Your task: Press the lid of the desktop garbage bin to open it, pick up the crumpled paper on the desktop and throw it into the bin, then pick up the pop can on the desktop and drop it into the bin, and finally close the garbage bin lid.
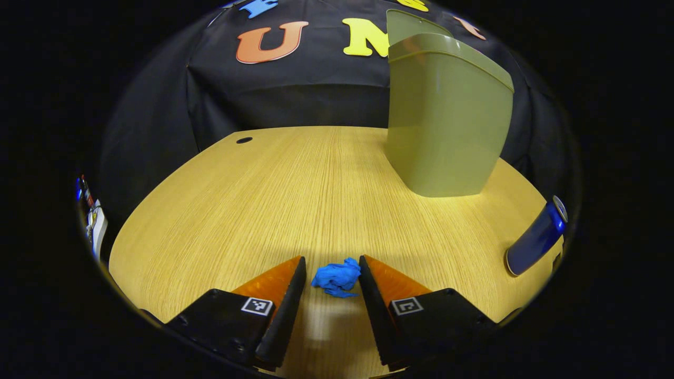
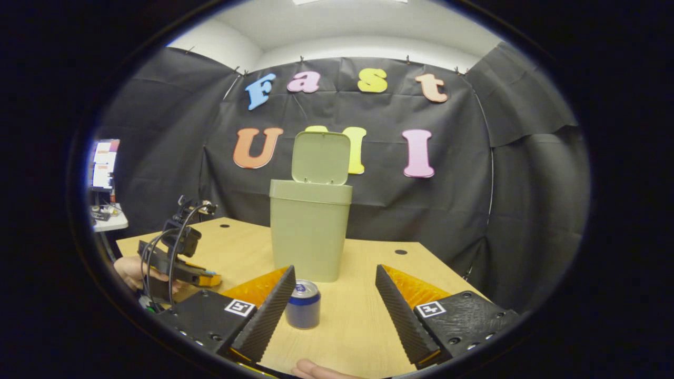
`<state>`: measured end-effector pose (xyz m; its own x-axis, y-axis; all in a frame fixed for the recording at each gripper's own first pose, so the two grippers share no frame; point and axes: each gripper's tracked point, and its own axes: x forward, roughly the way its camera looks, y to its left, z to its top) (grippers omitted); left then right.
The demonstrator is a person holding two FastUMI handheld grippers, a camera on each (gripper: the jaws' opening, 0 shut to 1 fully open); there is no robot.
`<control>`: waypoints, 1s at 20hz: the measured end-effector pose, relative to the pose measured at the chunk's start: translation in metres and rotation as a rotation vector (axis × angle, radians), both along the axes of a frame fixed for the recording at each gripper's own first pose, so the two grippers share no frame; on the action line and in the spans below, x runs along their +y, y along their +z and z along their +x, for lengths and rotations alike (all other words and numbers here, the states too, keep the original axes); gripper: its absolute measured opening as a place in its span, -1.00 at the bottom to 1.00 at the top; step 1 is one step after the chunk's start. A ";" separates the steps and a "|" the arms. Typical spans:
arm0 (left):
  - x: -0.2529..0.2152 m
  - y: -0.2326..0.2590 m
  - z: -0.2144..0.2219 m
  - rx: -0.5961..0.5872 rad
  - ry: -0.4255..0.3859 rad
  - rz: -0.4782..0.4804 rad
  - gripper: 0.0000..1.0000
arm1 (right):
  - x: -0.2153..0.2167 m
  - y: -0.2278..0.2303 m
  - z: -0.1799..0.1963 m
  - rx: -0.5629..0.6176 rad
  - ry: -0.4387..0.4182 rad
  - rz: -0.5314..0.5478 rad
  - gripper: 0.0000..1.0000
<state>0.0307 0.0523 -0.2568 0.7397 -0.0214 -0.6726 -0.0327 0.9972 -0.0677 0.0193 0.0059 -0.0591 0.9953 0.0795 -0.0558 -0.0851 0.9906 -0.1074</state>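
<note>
My left gripper view sits low over the pale wooden tabletop [image 1: 295, 184], facing the black cloth wall, close to the olive-green plastic bin [image 1: 447, 126] at upper right of frame. My right gripper view looks from higher and farther back, bin [image 2: 309, 231] centred. Both share the table [image 2: 368, 316], bin and blue can [image 1: 537, 237] [image 2: 303, 305]

Bin, paper and can laid out on the table

In the left gripper view, the olive-green plastic bin [image 1: 447, 121] stands upper right on the pale wooden table [image 1: 263, 200]; the crumpled blue paper [image 1: 337, 279] lies low centre, the blue metal can [image 1: 537, 238] at the right edge. In the right gripper view, the can stands below the bin, lid [image 2: 321, 158] raised above it.
</note>
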 end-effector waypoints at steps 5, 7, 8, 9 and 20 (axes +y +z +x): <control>-0.002 0.000 0.005 -0.009 -0.006 0.004 0.00 | -0.002 -0.020 0.004 0.054 -0.008 -0.017 0.90; 0.001 0.001 0.006 -0.017 -0.002 -0.025 -0.08 | 0.000 -0.027 0.005 0.070 -0.002 -0.014 0.90; 0.003 0.001 0.006 -0.021 0.002 -0.043 -0.11 | 0.001 -0.031 0.004 0.079 0.005 -0.003 0.90; 0.004 0.004 0.006 -0.028 0.010 -0.061 -0.12 | 0.004 -0.038 0.003 0.093 0.016 0.013 0.90; 0.031 0.063 0.003 -0.187 0.107 -0.035 -0.14 | 0.028 -0.102 0.016 0.201 0.019 0.107 0.89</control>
